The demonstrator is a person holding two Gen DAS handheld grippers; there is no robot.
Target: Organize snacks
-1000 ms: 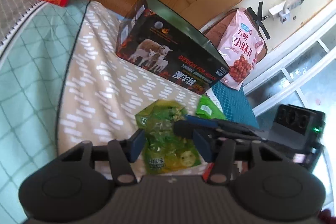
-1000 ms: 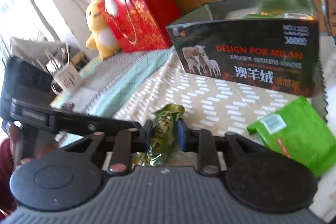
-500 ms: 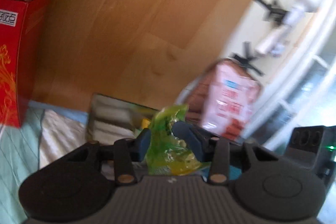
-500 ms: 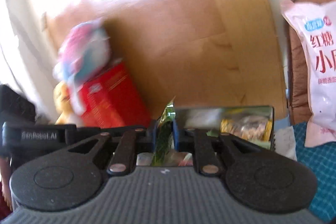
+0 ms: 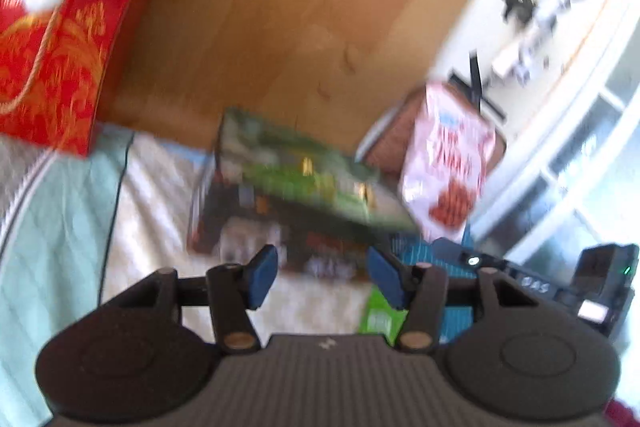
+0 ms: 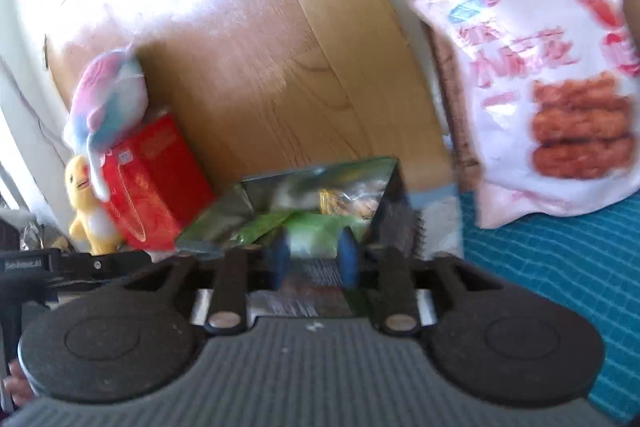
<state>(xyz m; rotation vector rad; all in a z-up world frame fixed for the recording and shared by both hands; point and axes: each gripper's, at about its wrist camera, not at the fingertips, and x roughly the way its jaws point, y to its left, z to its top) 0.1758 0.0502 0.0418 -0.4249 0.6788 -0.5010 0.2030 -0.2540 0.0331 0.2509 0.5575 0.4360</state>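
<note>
A dark open-topped box (image 5: 280, 223) printed with sheep stands on the bed, and green and yellow snack packets (image 5: 304, 179) lie inside it. The box (image 6: 384, 203) also shows in the right wrist view, with green packets (image 6: 304, 227) in it. My left gripper (image 5: 324, 277) is open and empty, in front of the box. My right gripper (image 6: 311, 259) is open and empty, just in front of the box opening. A small green packet (image 5: 380, 315) lies on the bed under my left gripper's right finger.
A big pink snack bag (image 6: 552, 87) leans on a brown cushion at the right. A red gift bag (image 5: 56, 39) and plush toys (image 6: 104, 115) stand at the left. A wooden board (image 6: 256, 59) rises behind the box. A blue cloth (image 6: 560, 267) lies at the right.
Both grippers held the green-yellow snack packet between them and lifted it to the box. Now both are open and empty, and the packet lies in the box.
</note>
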